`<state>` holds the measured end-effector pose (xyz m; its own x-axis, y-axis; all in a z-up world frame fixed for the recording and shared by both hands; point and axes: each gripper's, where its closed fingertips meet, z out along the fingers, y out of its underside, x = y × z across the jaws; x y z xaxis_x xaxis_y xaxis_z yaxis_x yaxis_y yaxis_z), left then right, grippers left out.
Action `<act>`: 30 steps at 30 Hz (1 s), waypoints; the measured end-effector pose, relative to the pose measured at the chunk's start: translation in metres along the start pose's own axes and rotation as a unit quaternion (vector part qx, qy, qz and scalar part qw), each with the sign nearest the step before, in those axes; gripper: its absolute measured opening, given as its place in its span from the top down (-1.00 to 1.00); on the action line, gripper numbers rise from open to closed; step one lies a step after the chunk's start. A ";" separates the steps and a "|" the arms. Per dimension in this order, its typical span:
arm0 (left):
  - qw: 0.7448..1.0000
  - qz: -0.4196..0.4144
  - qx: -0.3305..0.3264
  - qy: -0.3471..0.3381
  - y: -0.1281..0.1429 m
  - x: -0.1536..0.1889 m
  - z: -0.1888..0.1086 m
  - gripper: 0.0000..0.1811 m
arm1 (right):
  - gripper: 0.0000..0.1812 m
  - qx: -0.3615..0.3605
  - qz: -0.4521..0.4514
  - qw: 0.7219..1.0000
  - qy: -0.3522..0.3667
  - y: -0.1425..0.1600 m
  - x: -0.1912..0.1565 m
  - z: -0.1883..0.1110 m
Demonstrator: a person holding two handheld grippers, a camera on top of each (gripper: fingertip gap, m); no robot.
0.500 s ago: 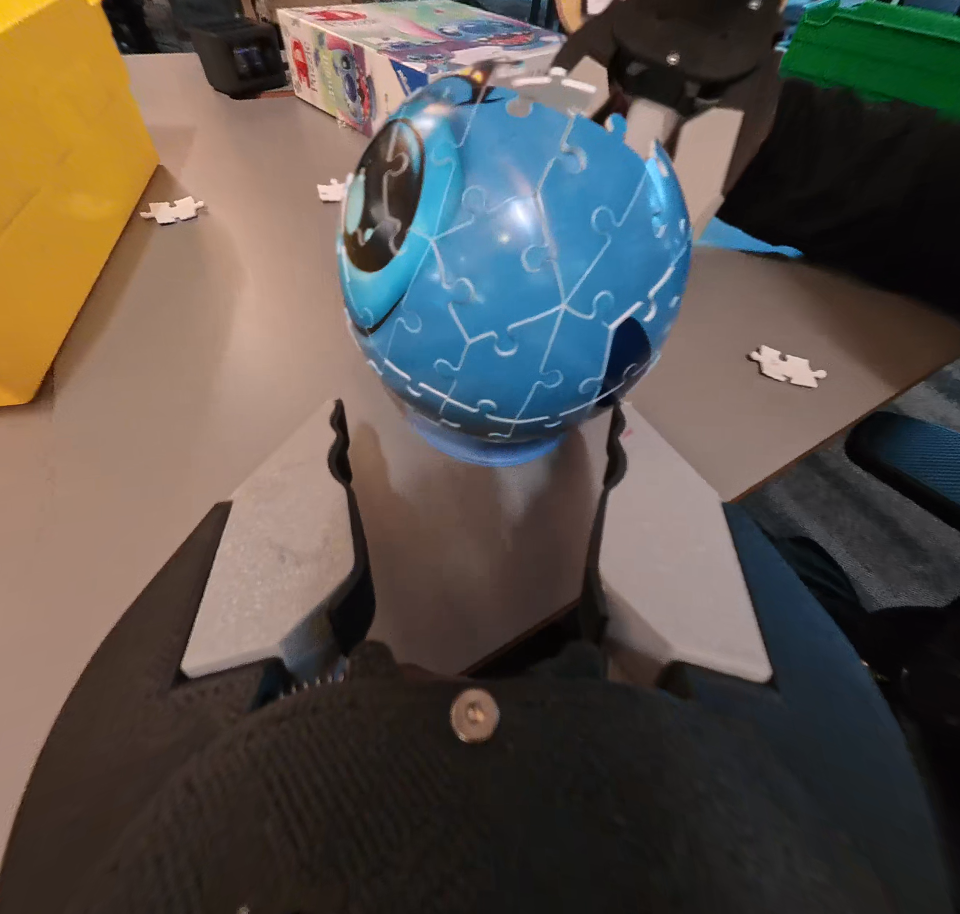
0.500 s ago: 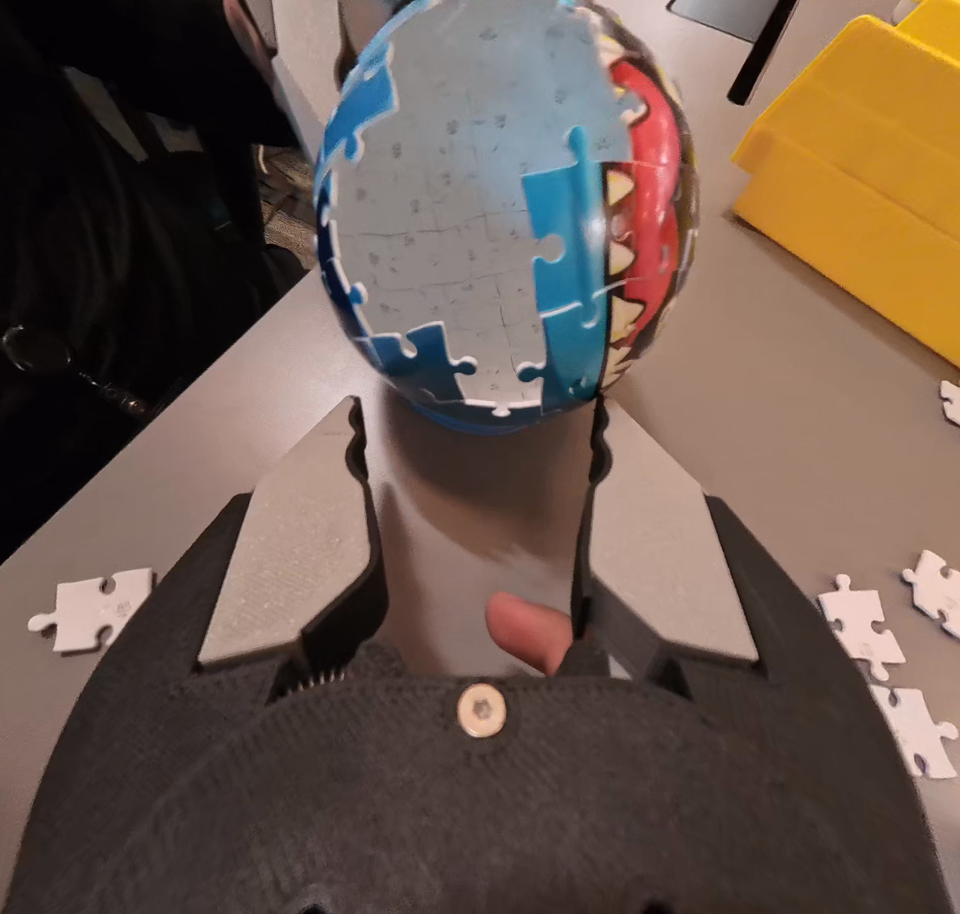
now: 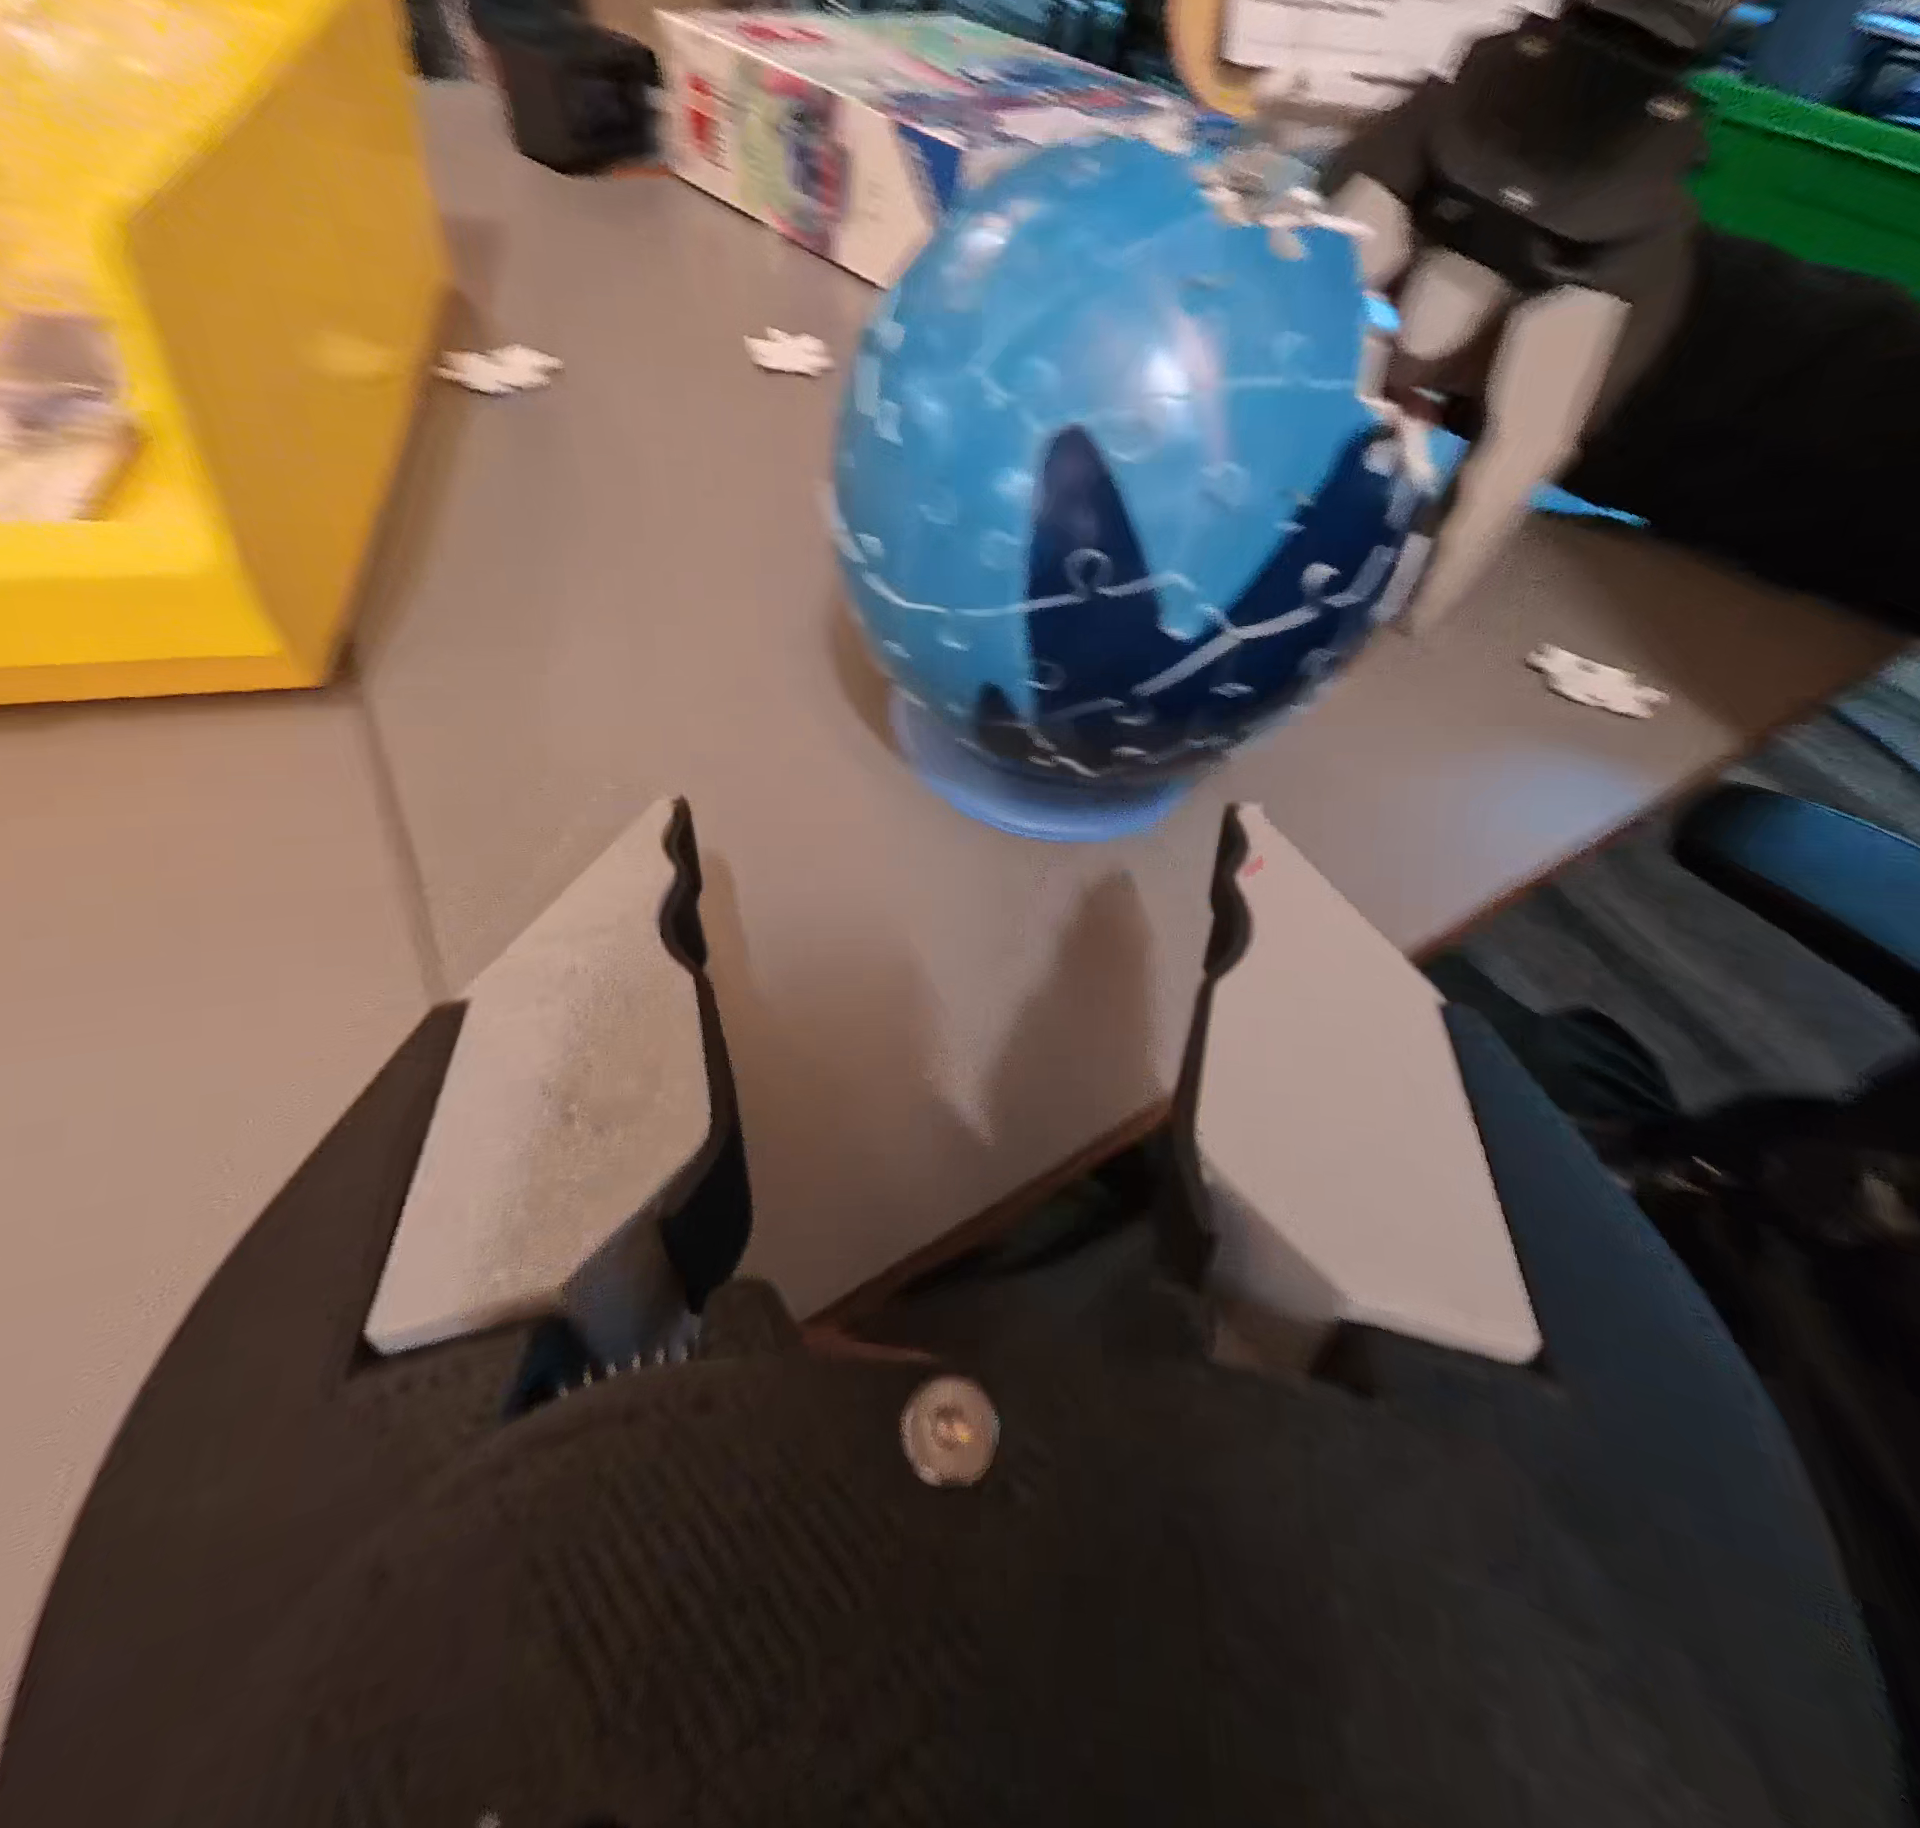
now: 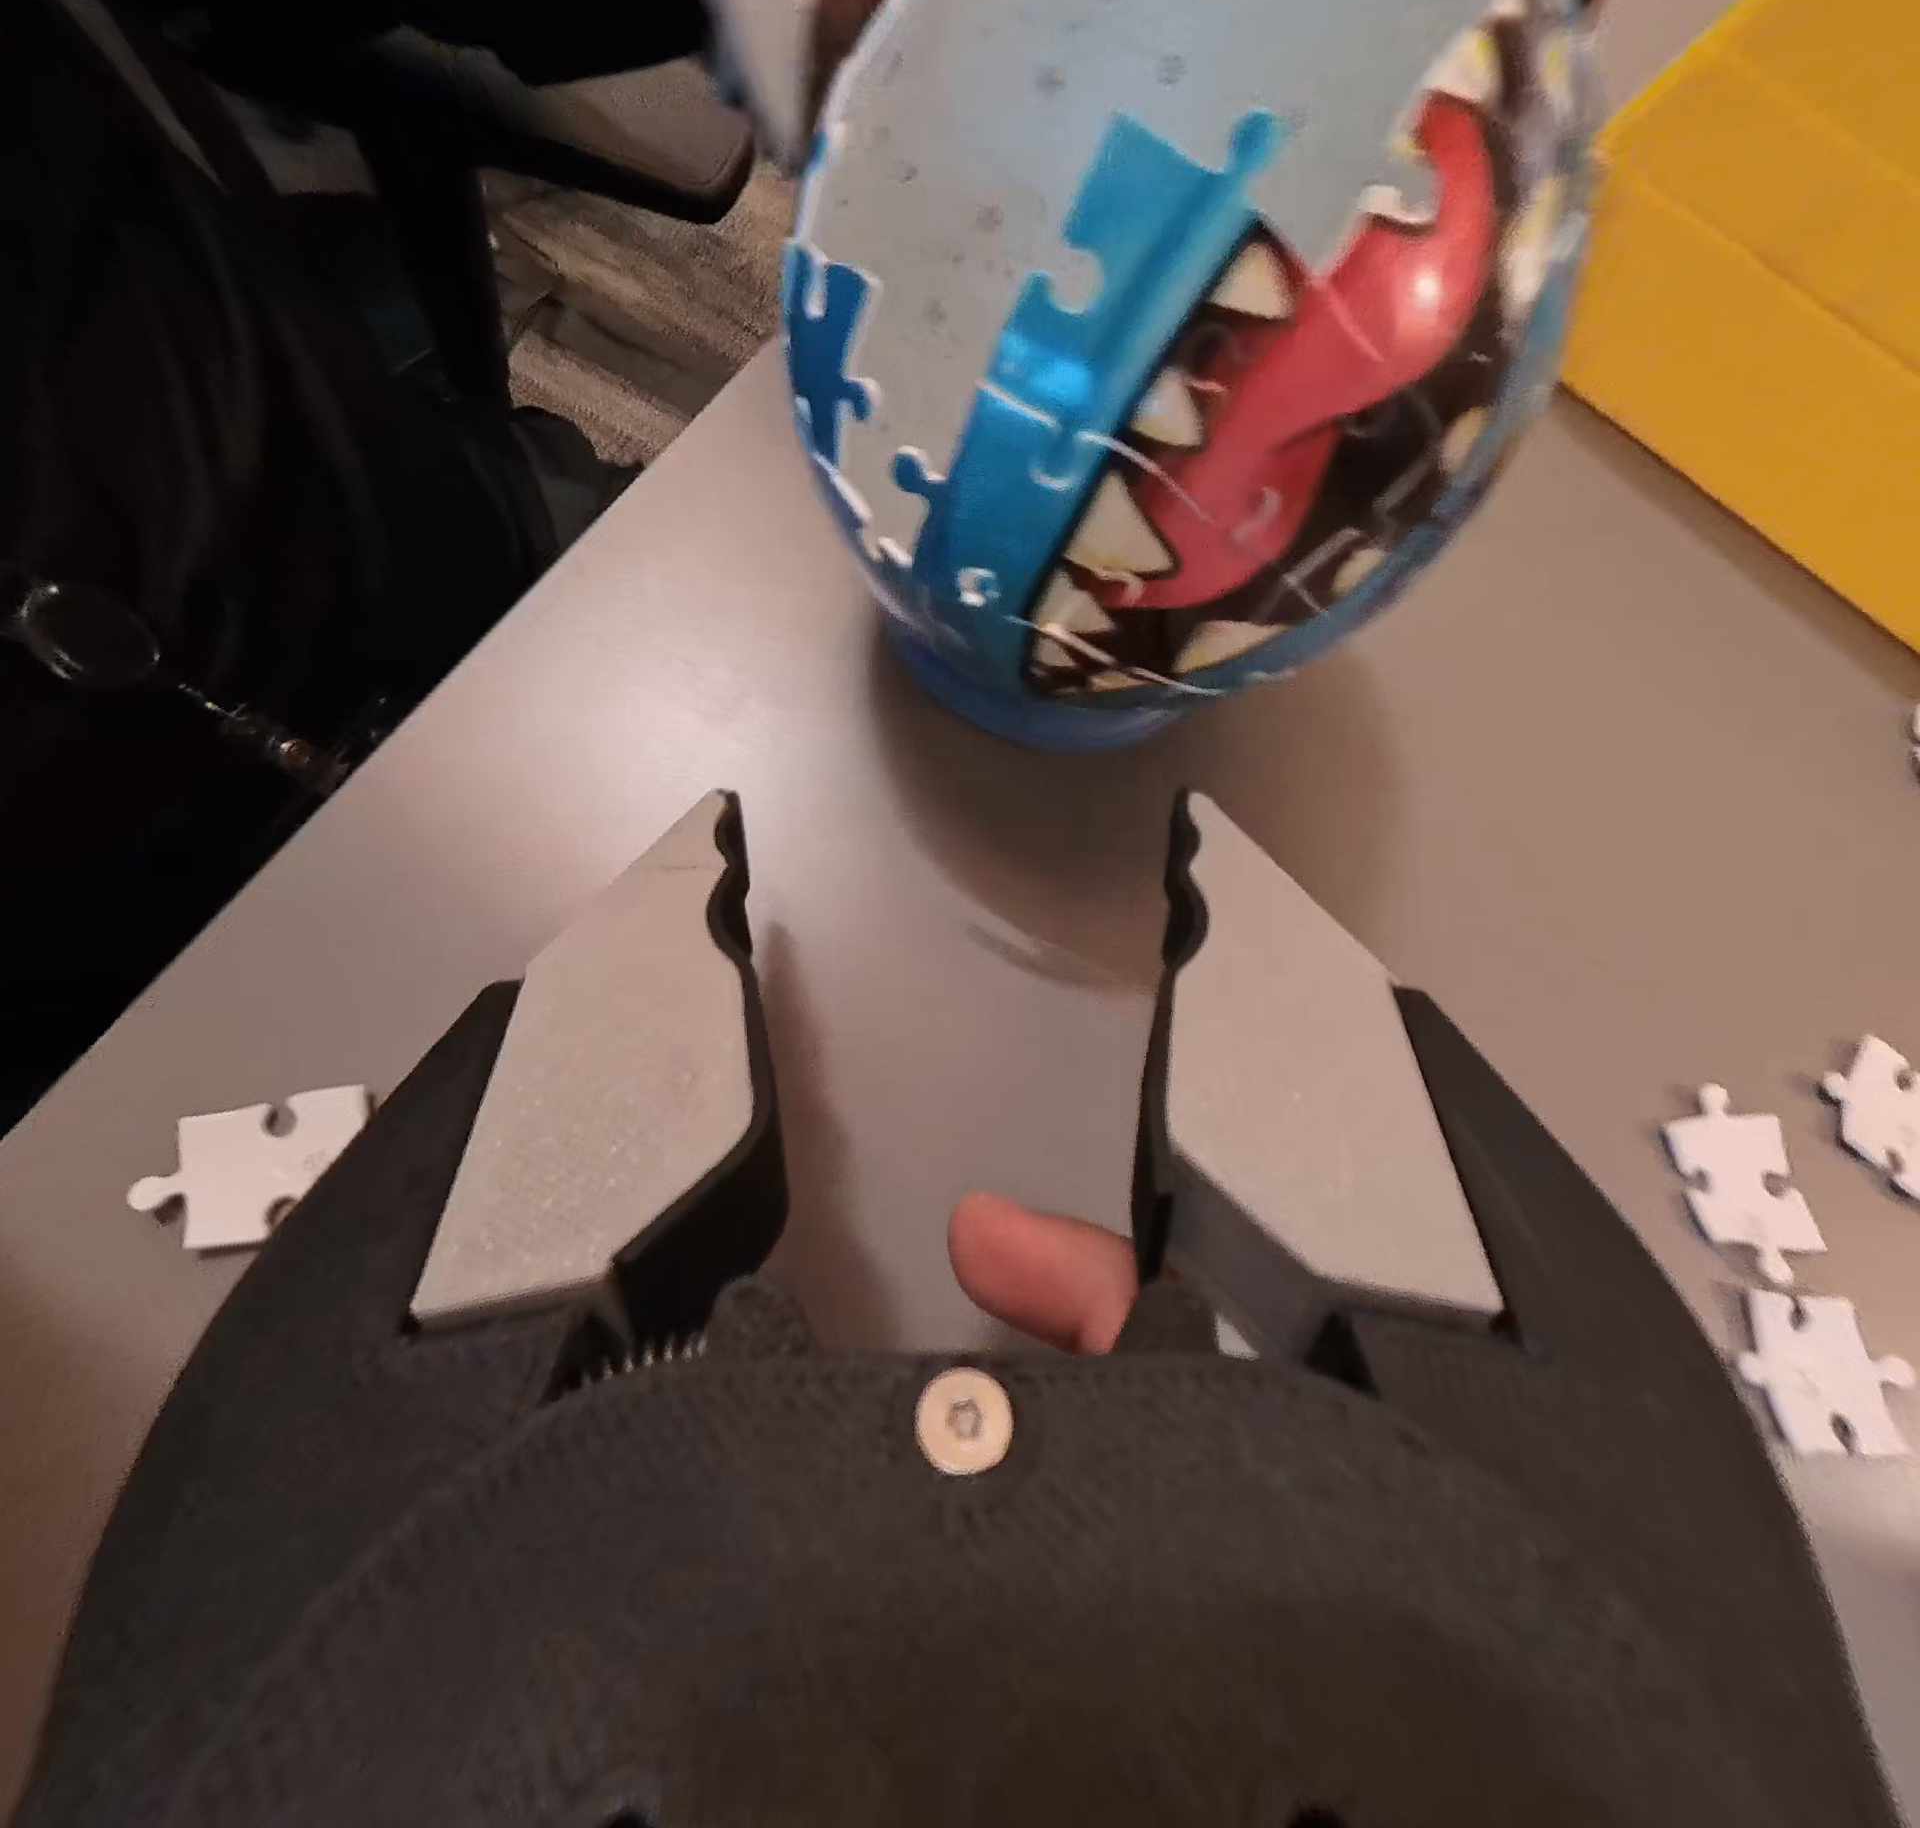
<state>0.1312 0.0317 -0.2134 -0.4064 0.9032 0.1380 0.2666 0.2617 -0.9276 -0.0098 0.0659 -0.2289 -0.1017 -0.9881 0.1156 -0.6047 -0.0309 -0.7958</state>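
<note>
- Your left gripper [image 3: 956, 843] hovers over the grey table [image 3: 582, 635], jaws spread and empty; the blue puzzle ball [image 3: 1122, 531] sits on its round base just beyond the fingertips, slightly toward the right finger.
- Your right gripper [image 4: 951, 833] is likewise released and holds nothing; the same ball [image 4: 1174, 344], its unfinished pale side and toothy red mouth showing, stands just ahead of the jaws, off toward the right finger.
- A fingertip [image 4: 1039, 1269] shows between the right gripper's fingers, near their base.
- Loose white puzzle pieces [image 4: 1745, 1186] lie outside the right finger; one more piece [image 4: 249, 1165] lies outside the left.
- A yellow bin [image 3: 208, 344] stands well beyond your left gripper's left finger.
</note>
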 end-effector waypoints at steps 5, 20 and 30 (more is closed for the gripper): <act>0.998 0.014 -0.029 0.054 0.005 0.033 0.020 -0.13 | 0.06 0.046 0.026 0.998 -0.028 -0.014 0.020 -0.004; 0.997 -0.018 -0.044 0.067 0.005 0.041 0.037 -0.08 | 0.10 0.166 0.276 0.913 -0.251 -0.058 0.054 -0.028; 0.999 -0.020 -0.040 0.029 0.004 0.034 0.046 -0.06 | 0.12 0.125 0.369 0.878 -0.277 -0.062 0.055 0.001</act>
<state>0.0786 0.0479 -0.2280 -0.3673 0.9090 0.1968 0.3203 0.3223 -0.8908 0.0228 0.0139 -0.1734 0.0491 -0.6731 -0.7379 -0.3354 0.6848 -0.6470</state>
